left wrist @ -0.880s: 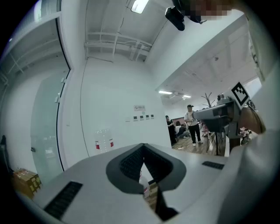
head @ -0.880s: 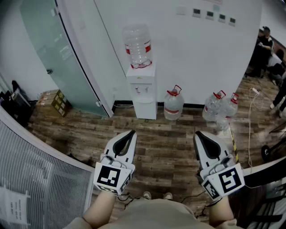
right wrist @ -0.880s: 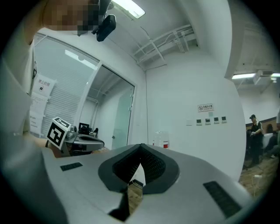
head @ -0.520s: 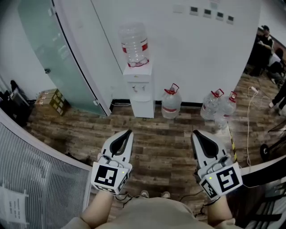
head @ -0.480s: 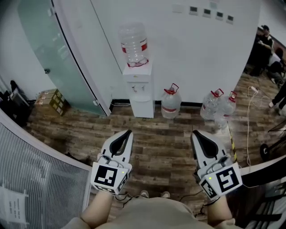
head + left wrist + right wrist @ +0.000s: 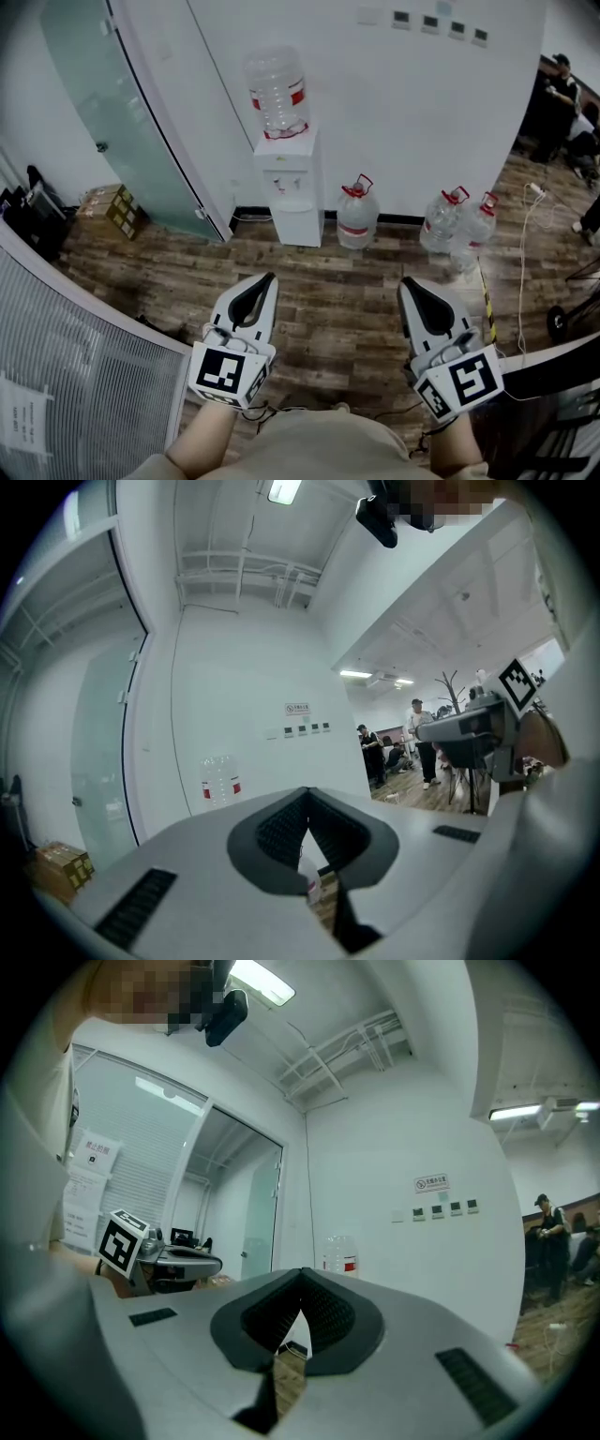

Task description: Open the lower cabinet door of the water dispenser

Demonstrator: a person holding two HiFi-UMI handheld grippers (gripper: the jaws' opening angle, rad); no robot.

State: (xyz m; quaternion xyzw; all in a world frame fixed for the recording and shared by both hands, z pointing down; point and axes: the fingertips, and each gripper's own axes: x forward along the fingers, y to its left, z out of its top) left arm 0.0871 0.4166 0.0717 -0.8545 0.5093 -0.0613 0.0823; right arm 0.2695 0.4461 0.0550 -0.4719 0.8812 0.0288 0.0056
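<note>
Wood-plank floor (image 6: pixel 337 314), water dispenser (image 6: pixel 292 187) against white wall (image 6: pixel 412 112), left gripper (image 6: pixel 266 278) and right gripper (image 6: pixel 406 282) jaws together, empty

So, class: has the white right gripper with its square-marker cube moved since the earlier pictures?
No: the right gripper keeps the same gap below-right of the white water dispenser; only the view shifted.

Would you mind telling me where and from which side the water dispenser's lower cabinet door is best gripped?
Come at the lower cabinet door from the front, held level: the water dispenser backs onto the wall and its door faces you. Probably pinch a free vertical edge; no handle shows from this distance.
</note>
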